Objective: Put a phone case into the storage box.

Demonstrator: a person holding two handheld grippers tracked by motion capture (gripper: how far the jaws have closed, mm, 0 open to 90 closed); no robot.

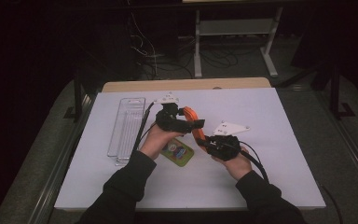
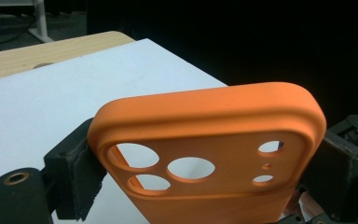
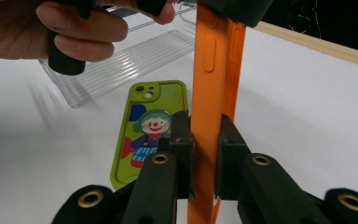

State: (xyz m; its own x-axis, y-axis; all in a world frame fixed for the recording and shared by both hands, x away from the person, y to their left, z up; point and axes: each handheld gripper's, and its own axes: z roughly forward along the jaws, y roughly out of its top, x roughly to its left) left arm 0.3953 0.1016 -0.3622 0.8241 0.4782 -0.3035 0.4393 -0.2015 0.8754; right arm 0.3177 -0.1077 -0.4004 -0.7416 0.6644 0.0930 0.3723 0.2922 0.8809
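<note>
Orange phone case, light and bendy, is clenched edgewise between both grippers' jaws; hold its rims.

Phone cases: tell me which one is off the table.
The orange case. Both grippers, left and right, hold it in the air; the green clown case lies flat on the table.

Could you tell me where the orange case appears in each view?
High view: orange case at centre, between both grippers.
Left gripper view: lower centre, camera end between the jaws.
Right gripper view: upright, centre, clamped edge-on.
Shared landmark: white table.
</note>
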